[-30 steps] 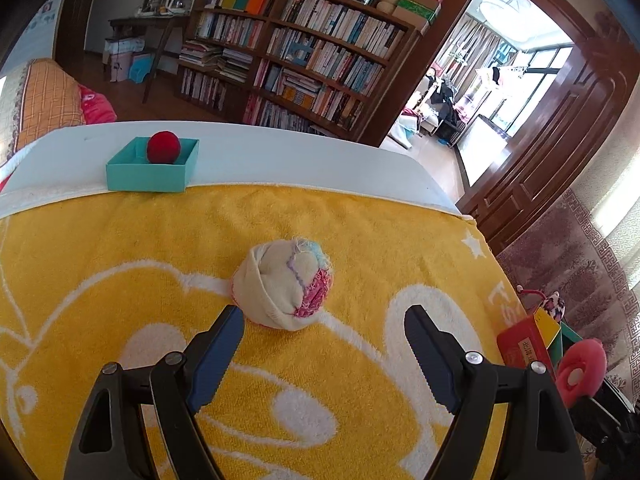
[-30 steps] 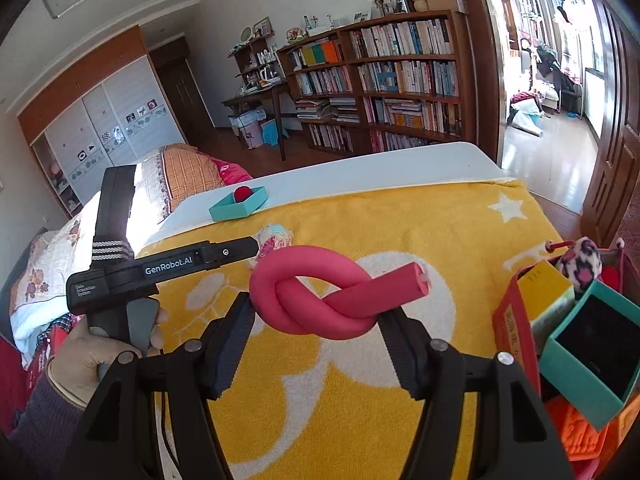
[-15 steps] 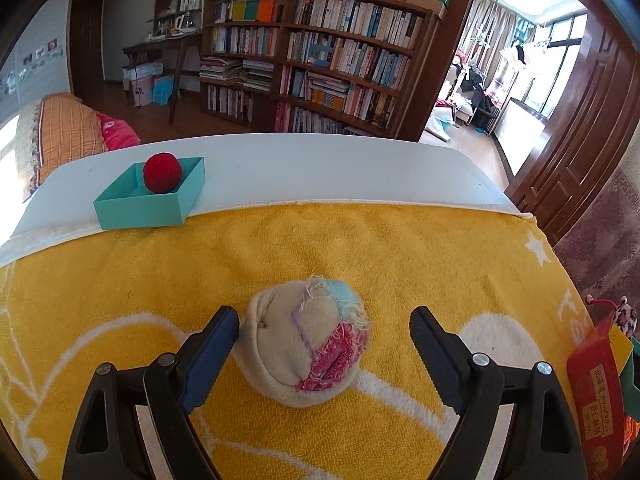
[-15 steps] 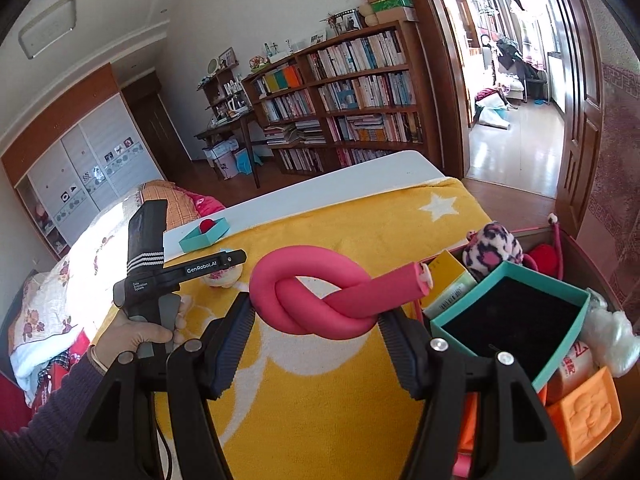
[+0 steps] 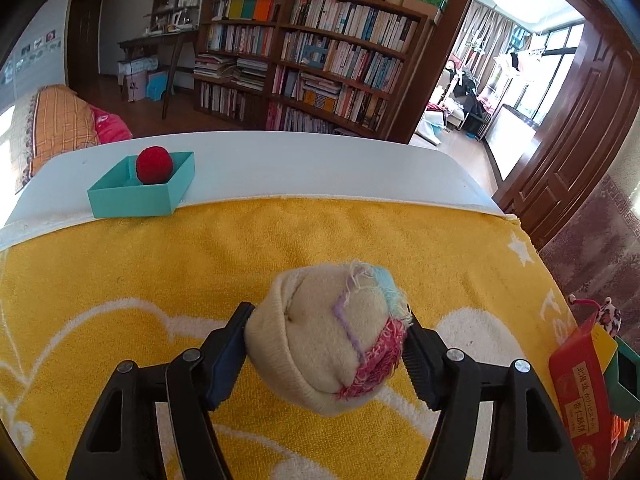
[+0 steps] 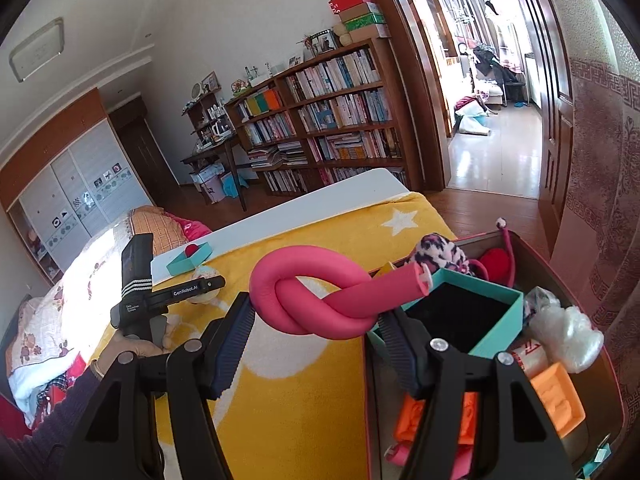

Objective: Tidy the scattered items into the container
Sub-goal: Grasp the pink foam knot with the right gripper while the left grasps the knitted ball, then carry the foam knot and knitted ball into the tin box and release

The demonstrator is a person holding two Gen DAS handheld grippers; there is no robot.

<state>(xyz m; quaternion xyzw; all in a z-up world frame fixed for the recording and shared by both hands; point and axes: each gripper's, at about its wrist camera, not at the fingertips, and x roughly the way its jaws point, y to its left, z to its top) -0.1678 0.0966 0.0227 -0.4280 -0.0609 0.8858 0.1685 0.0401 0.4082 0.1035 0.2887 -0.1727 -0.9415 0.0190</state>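
Crammed wooden bookshelf point(image 5: 320, 56), sunlit doorway point(image 6: 492, 92).

Cream rolled sock point(image 5: 326, 344) on yellow towel; knotted pink foam tube point(image 6: 320, 296) over container point(image 6: 576, 280).

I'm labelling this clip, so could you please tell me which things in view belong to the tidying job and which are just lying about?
Job:
- sock ball, left jaws closing around it
- pink knot, in the right jaws
- container
- red ball
- teal tray

Lying about:
- yellow towel
- bookshelf
- bed
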